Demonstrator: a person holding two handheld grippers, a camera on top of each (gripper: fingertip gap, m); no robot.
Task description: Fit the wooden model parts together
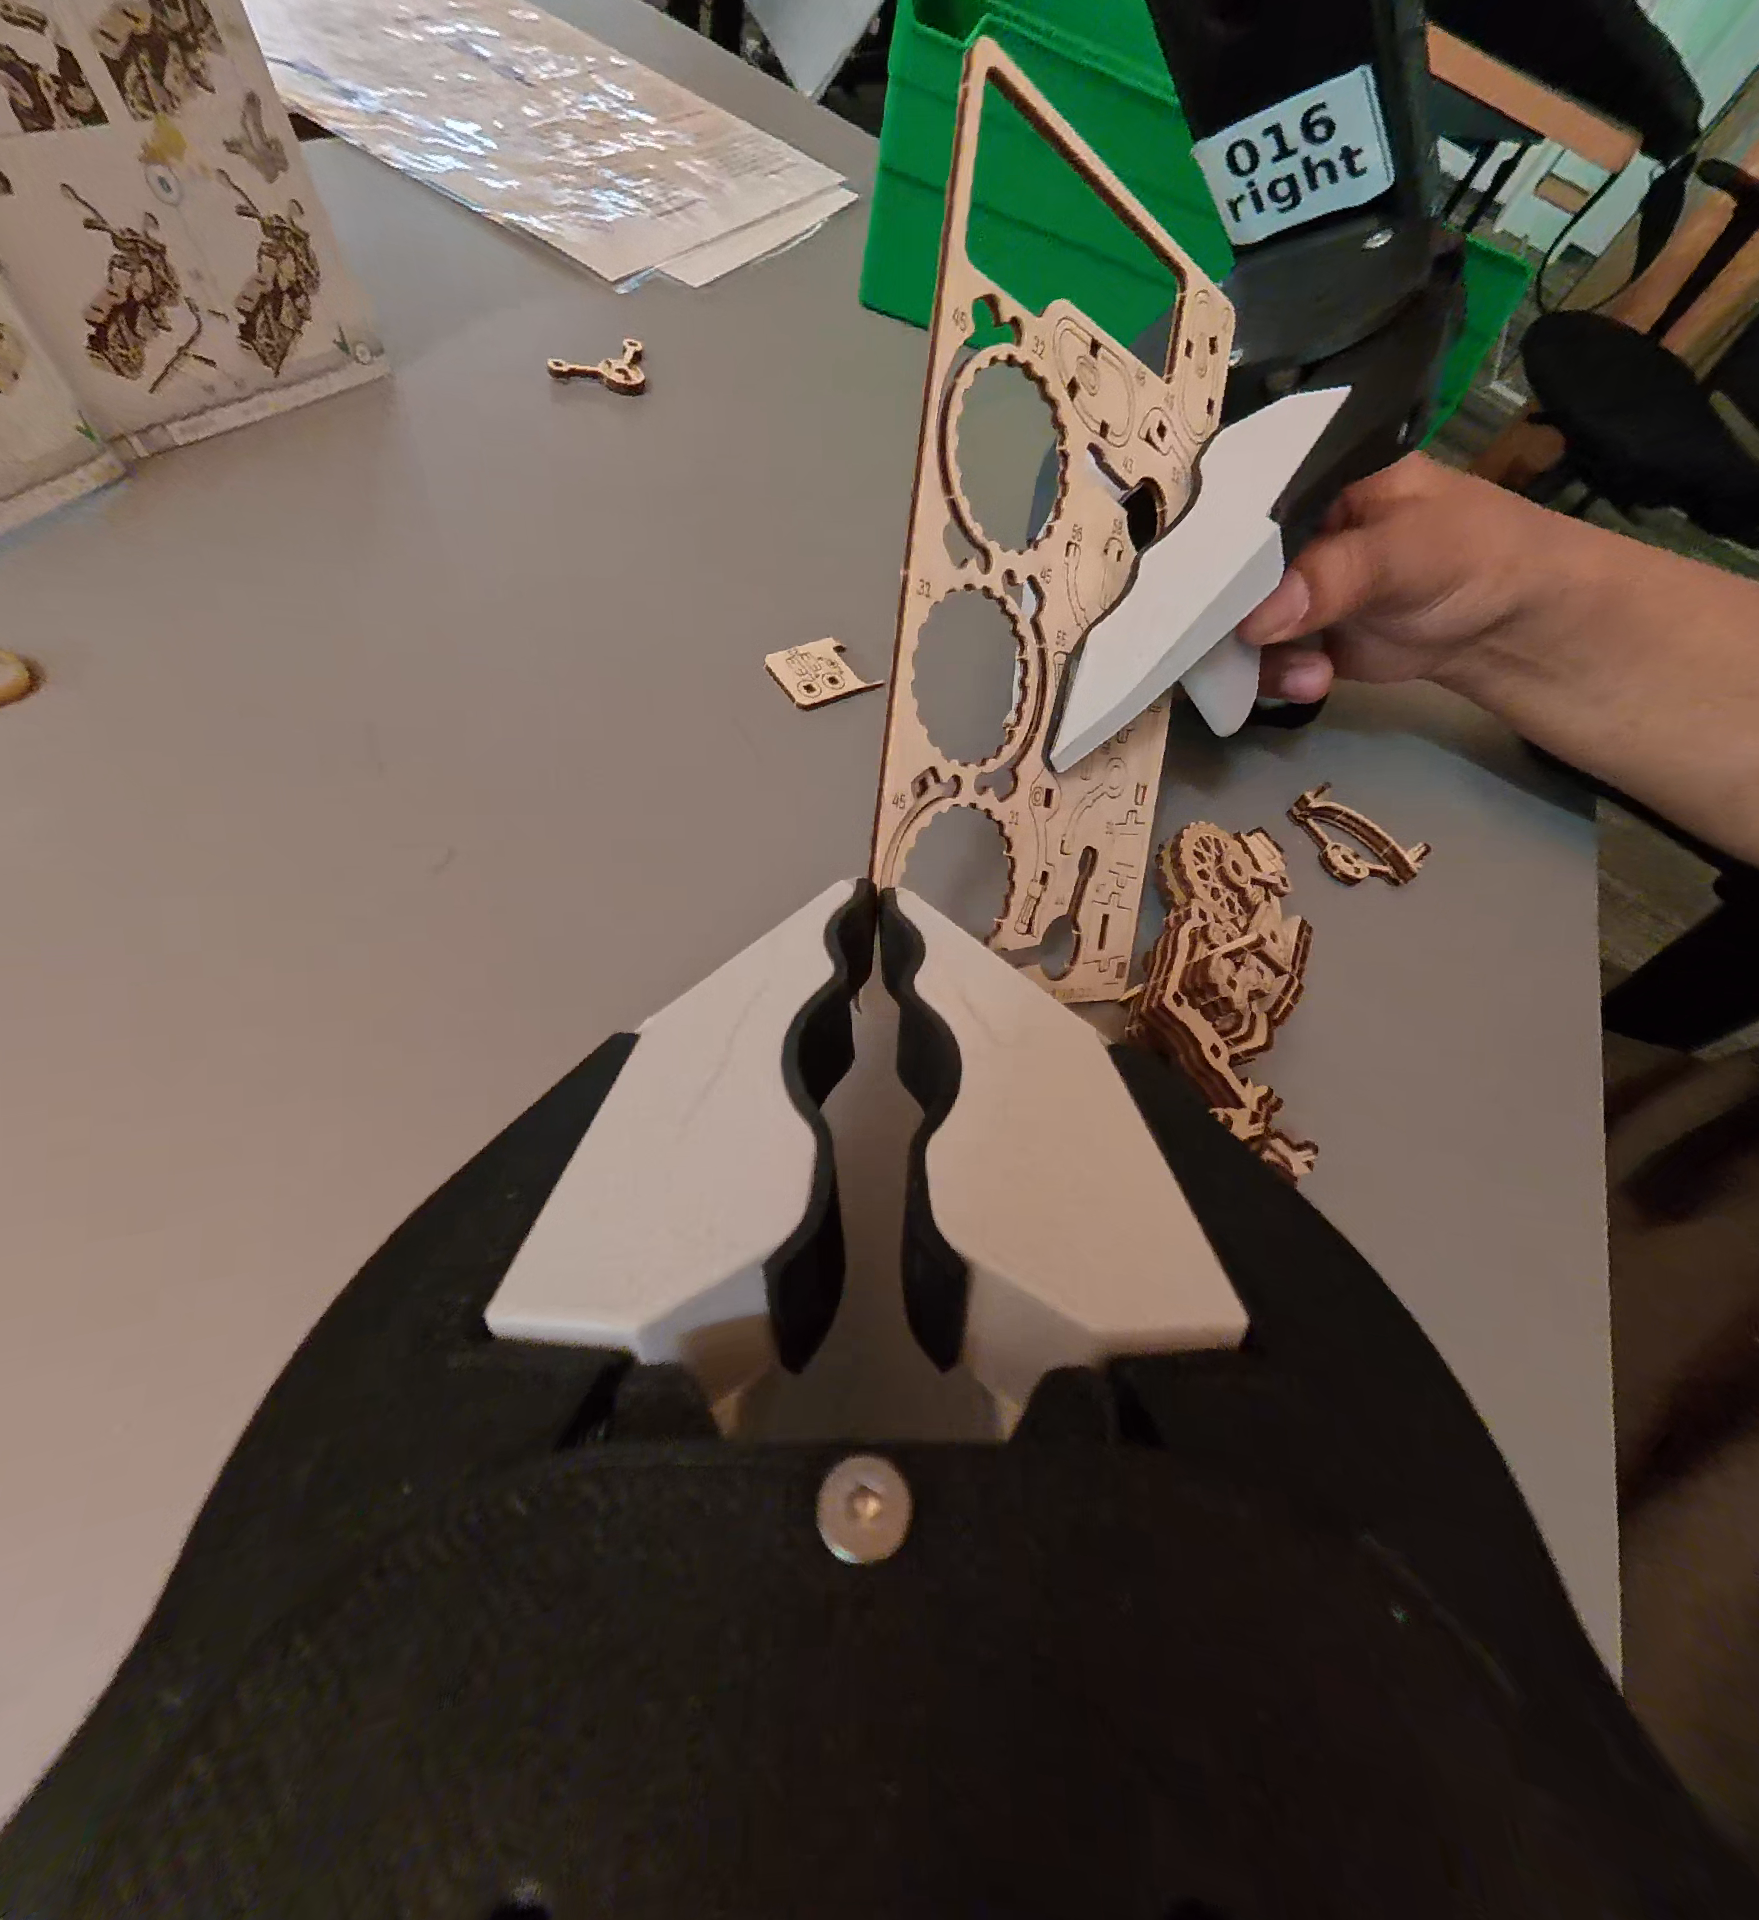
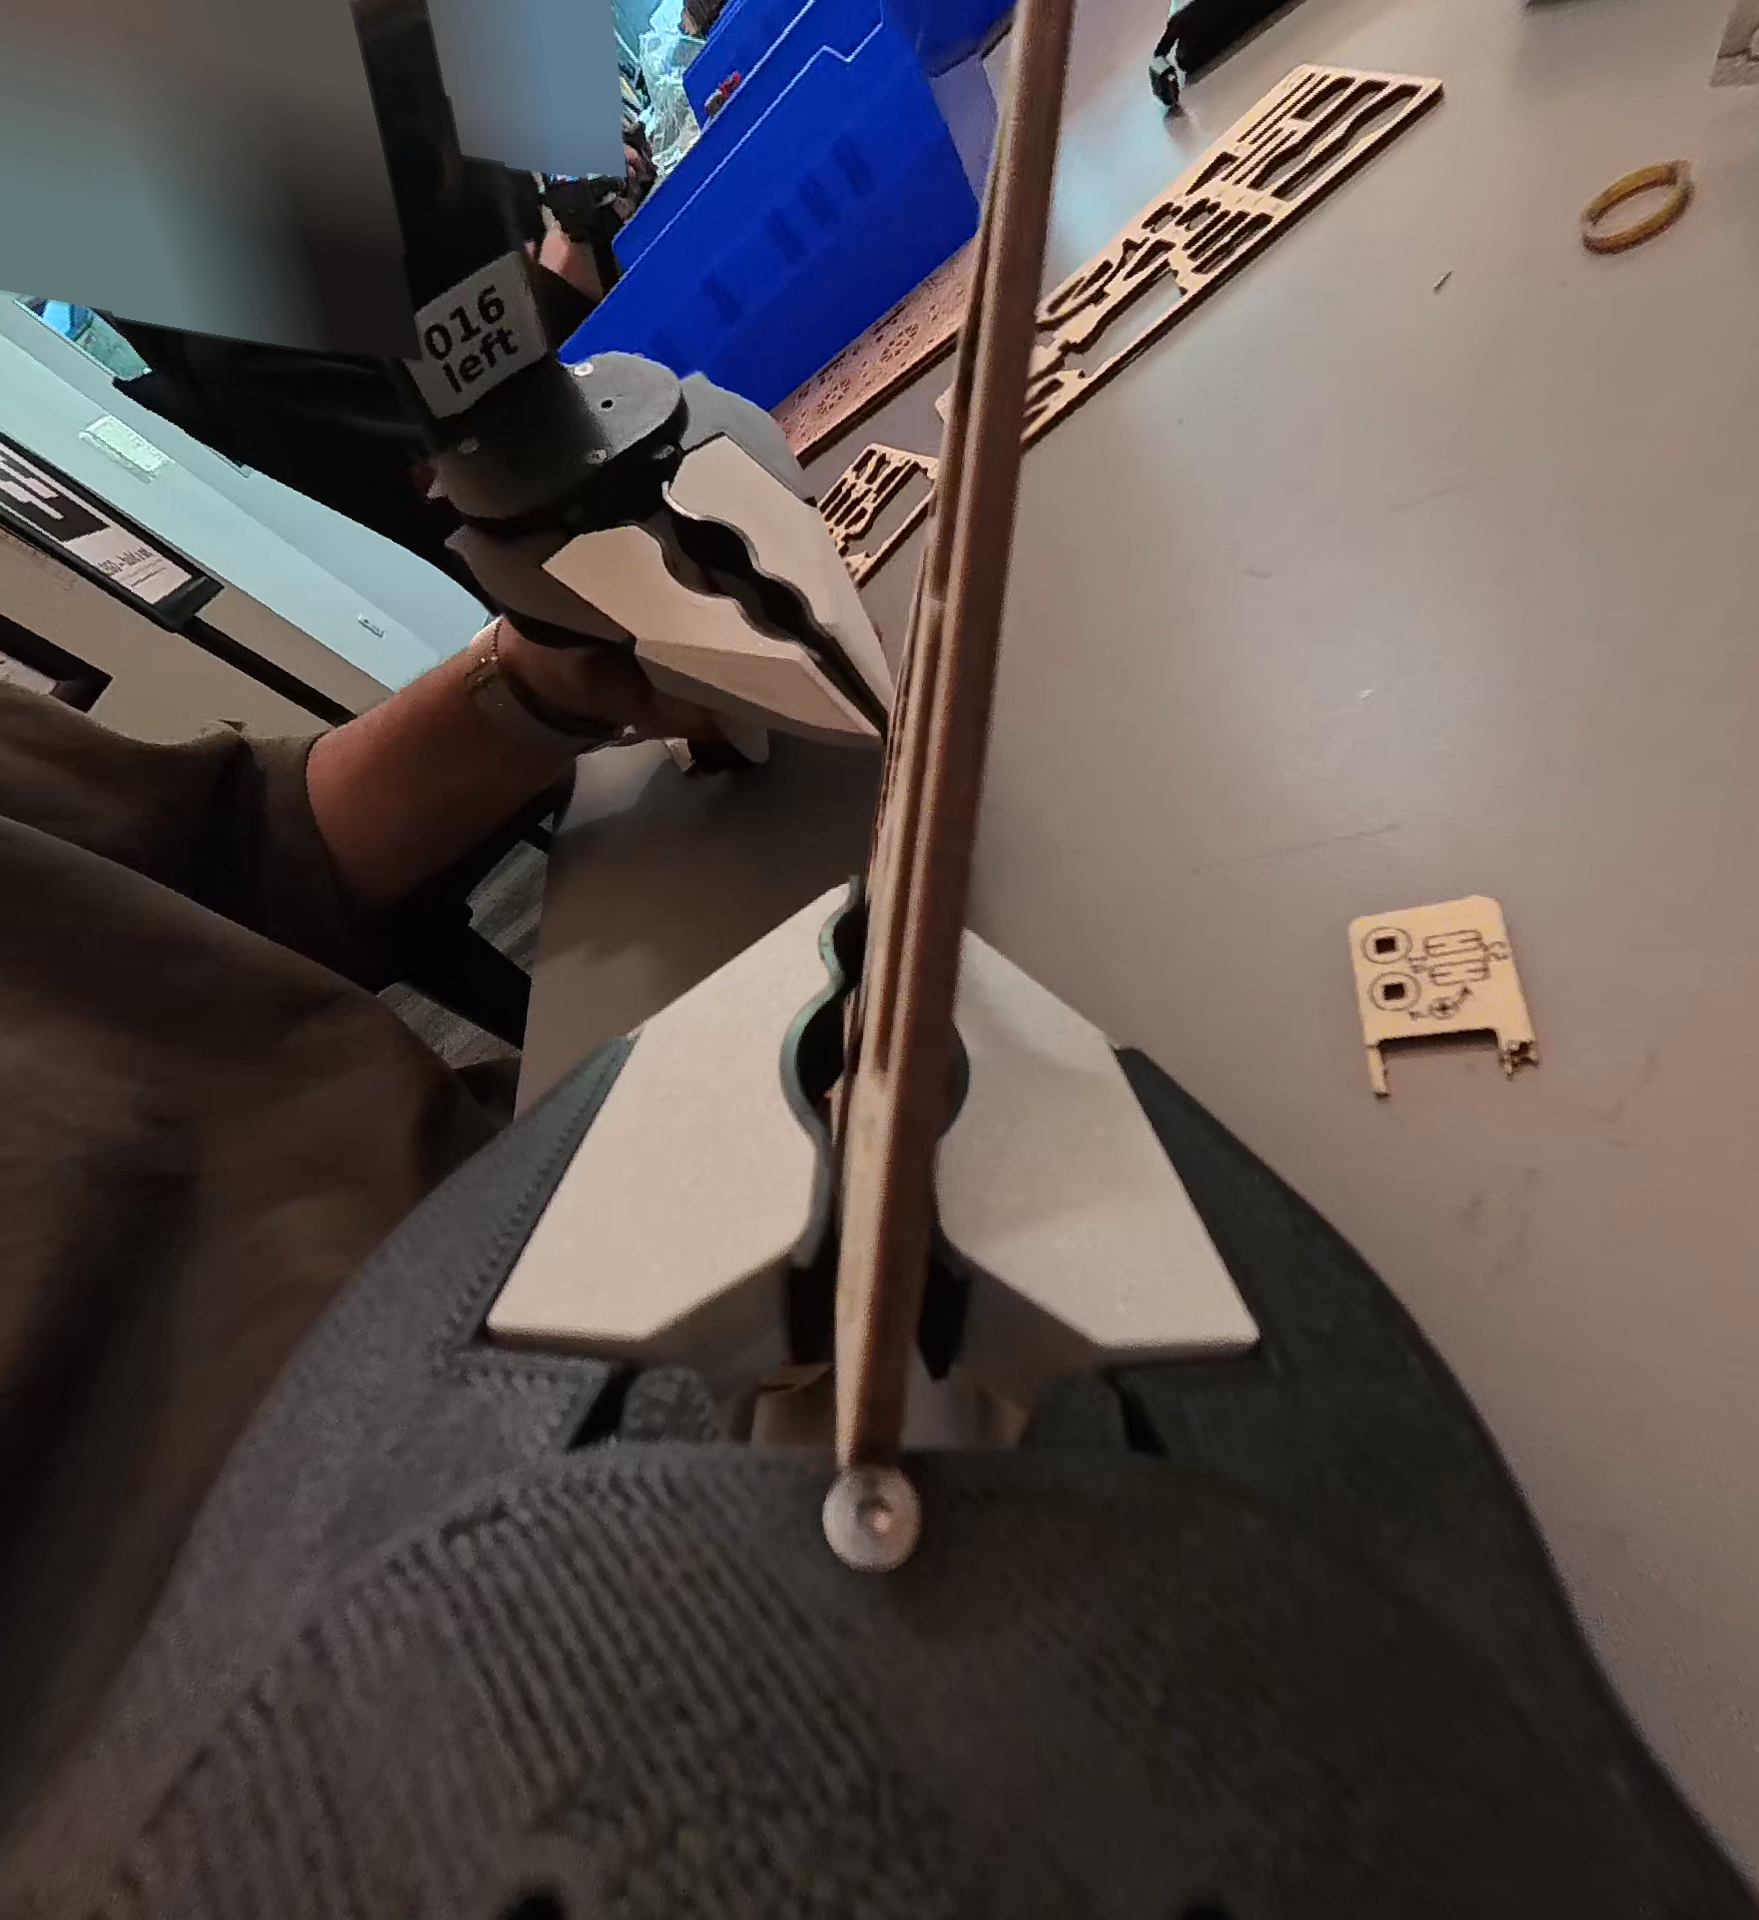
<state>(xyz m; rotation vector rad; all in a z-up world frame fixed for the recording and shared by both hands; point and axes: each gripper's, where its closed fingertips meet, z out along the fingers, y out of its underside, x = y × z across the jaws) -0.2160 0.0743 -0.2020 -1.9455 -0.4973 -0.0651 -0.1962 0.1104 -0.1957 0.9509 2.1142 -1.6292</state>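
The wooden parts sheet (image 1: 968,644) stands edge-on between the right gripper (image 2: 880,997) fingers, pinched, its long axis running up from the left gripper (image 1: 877,904), whose tips pinch its lower corner.

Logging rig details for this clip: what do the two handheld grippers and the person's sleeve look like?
Both the left gripper and right gripper have black, ribbed printed bodies, pale grey wedge-shaped fingers with wavy black pads, and white labels. A brown sleeve and a bracelet are worn.

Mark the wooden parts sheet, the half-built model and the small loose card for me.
wooden parts sheet (image 1: 968,665), left wrist view, strip between cutouts.
half-built model (image 1: 1218,977), left wrist view, its layered body.
small loose card (image 2: 1436,987), right wrist view, its printed face.
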